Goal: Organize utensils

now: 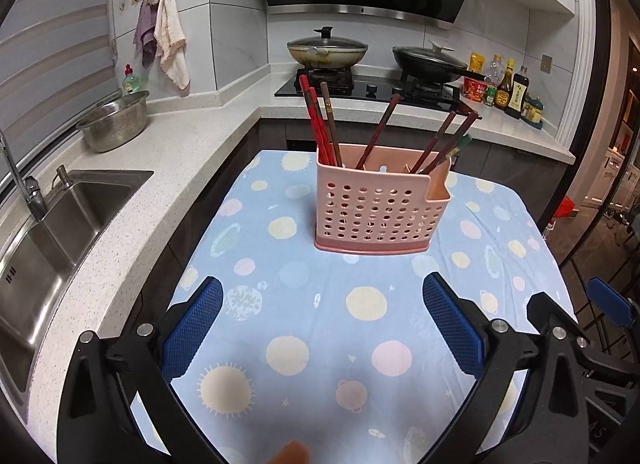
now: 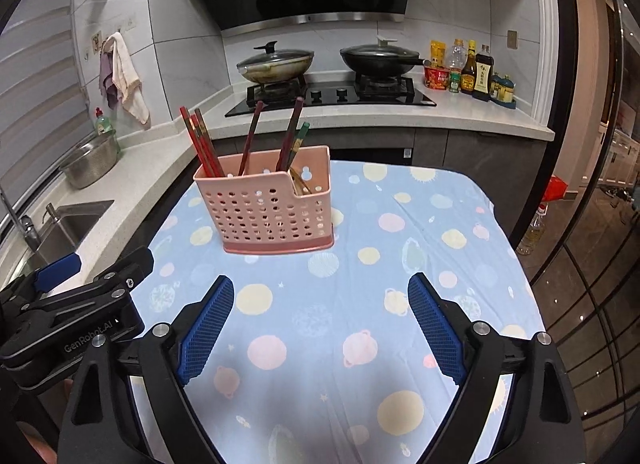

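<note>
A pink perforated utensil holder (image 1: 374, 210) stands upright on the blue dotted tablecloth (image 1: 280, 328); it also shows in the right wrist view (image 2: 266, 208). Several red and brown chopsticks (image 1: 320, 124) stand in it, some upright at its left end (image 2: 200, 140), others leaning right (image 1: 440, 144). My left gripper (image 1: 322, 300) is open and empty, in front of the holder. My right gripper (image 2: 320, 296) is open and empty, in front and to the right of the holder. The left gripper's body (image 2: 80, 312) shows at the left of the right wrist view.
A steel sink (image 1: 52, 232) and colander (image 1: 116, 124) are on the counter at left. Two lidded pans (image 1: 328, 50) sit on the hob behind. Sauce bottles (image 1: 508, 90) stand at the back right. A bottle (image 2: 532, 232) stands on the floor at right.
</note>
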### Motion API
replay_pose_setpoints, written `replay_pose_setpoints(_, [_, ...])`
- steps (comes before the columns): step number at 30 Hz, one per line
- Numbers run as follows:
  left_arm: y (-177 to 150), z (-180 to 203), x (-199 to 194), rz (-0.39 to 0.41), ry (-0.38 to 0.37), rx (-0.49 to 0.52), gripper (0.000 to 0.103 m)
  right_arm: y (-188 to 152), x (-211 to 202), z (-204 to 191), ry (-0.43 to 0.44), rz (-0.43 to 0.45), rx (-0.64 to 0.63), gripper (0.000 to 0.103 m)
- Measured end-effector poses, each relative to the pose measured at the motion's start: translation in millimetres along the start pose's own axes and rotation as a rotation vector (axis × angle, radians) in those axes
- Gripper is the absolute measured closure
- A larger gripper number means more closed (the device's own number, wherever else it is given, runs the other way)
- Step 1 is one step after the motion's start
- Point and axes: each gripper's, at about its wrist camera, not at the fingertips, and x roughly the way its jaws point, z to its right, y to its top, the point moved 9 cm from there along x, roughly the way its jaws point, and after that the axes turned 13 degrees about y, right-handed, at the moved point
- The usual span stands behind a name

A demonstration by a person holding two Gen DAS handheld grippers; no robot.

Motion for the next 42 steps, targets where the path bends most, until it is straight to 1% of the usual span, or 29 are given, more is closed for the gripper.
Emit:
replay_pose_setpoints(6, [-8,0,1,-0.009,0.009,-0.001,0.007,-5,-2,-2,-0.024,0.008,-0.025,0.015])
replay_pose_setpoints(8, [-11,-2,2,-0.014,0.024,0.002,0.007,-7,-2,0,-0.032,0.007,-0.022,0.007])
replay_pose_setpoints(9, [-12,-2,2,-0.015,0.025,0.002,0.007,-8,-1,0,-0.029,0.006,-0.020,0.006])
replay_pose_setpoints(22, [-16,-1,0,-0.006,0.044,0.010,0.007,-11,-1,2,-0.030,0.006,-0.013,0.006])
replay_pose_setpoints(28, [-18,-1,1,-0.012,0.039,0.020,0.007,-13,-1,5,-0.033,-0.002,-0.010,0.006])
replay_pose_setpoints(35, [-19,-8,6,-0.027,0.061,0.010,0.007,-17,1,16,-0.047,-0.010,0.014,0.006])
replay_pose_setpoints(42, [-20,-12,9,-0.034,0.079,0.005,0.007,-19,3,19,-0.053,-0.016,0.015,0.006])
